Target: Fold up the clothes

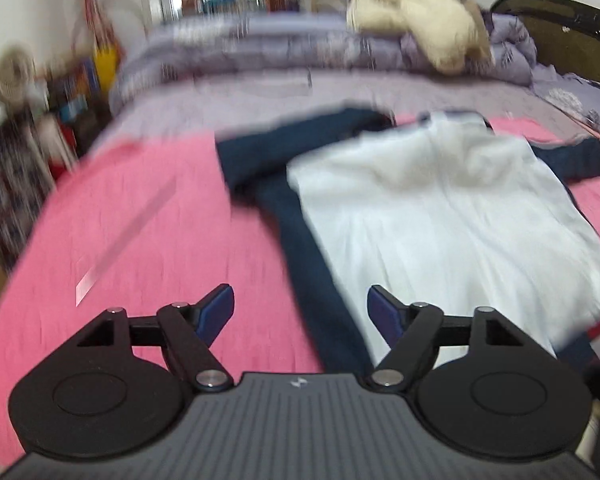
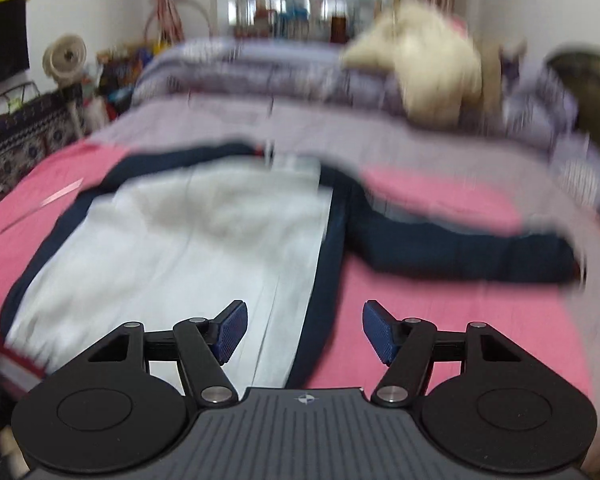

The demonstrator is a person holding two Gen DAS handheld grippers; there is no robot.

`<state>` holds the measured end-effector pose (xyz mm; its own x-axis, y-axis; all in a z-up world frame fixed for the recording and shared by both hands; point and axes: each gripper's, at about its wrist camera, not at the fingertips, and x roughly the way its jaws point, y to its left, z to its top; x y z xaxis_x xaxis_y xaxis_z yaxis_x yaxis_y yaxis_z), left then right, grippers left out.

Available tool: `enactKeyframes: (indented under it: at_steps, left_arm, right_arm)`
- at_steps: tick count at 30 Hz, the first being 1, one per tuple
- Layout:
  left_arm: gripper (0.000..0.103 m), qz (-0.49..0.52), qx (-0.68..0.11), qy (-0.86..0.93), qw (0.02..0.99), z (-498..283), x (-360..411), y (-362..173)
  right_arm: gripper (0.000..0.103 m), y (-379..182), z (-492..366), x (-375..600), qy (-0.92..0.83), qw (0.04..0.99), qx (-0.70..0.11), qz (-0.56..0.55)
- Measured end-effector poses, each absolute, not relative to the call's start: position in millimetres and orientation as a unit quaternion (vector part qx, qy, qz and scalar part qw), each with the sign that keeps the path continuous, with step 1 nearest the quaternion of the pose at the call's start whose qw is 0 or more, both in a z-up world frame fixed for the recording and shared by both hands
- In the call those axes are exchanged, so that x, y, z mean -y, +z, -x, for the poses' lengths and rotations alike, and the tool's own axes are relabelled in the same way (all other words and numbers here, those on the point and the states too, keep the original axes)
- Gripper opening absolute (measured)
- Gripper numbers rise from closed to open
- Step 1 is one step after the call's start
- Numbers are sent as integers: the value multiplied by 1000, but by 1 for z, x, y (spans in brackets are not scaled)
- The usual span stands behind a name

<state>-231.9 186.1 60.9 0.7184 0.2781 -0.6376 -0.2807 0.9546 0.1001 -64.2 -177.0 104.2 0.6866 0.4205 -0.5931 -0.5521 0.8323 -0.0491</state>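
A white and navy jacket [image 1: 440, 216] lies spread flat on a pink sheet [image 1: 160, 220] on the bed, white body up, navy sleeves out to both sides. My left gripper [image 1: 300, 312] is open and empty, above the jacket's left navy edge near its hem. In the right wrist view the jacket [image 2: 180, 240] lies ahead to the left, with its right navy sleeve [image 2: 460, 248] stretched to the right. My right gripper [image 2: 304, 332] is open and empty, above the jacket's right navy edge near the hem. Both views are motion-blurred.
A folded grey quilt [image 1: 260, 44] and a cream plush pillow [image 1: 420, 20] lie at the far end of the bed. A dark headboard [image 1: 560, 28] is at the right. A fan [image 2: 66, 56] and cluttered shelves stand left of the bed.
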Motion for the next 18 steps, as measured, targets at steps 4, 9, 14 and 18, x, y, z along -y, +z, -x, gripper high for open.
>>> enactKeyframes:
  at_steps: [4,9,14,18]
  left_arm:
    - [77,-5,-325,147,934,167,-167,35]
    - [77,-2,-376,133,917,120,-148,-15]
    - [75,11,-367,90,926,113,-130,-14]
    - [77,13,-370,14,929,89,-108,-21]
  right_arm:
    - [64,98,-2,117,276,925,-246,94]
    - [64,78,-101,41,262,923,-264,97]
    - [64,53,-200,-9,246,915,-307,93]
    - [64,15,-258,-51,248,882,-386,105]
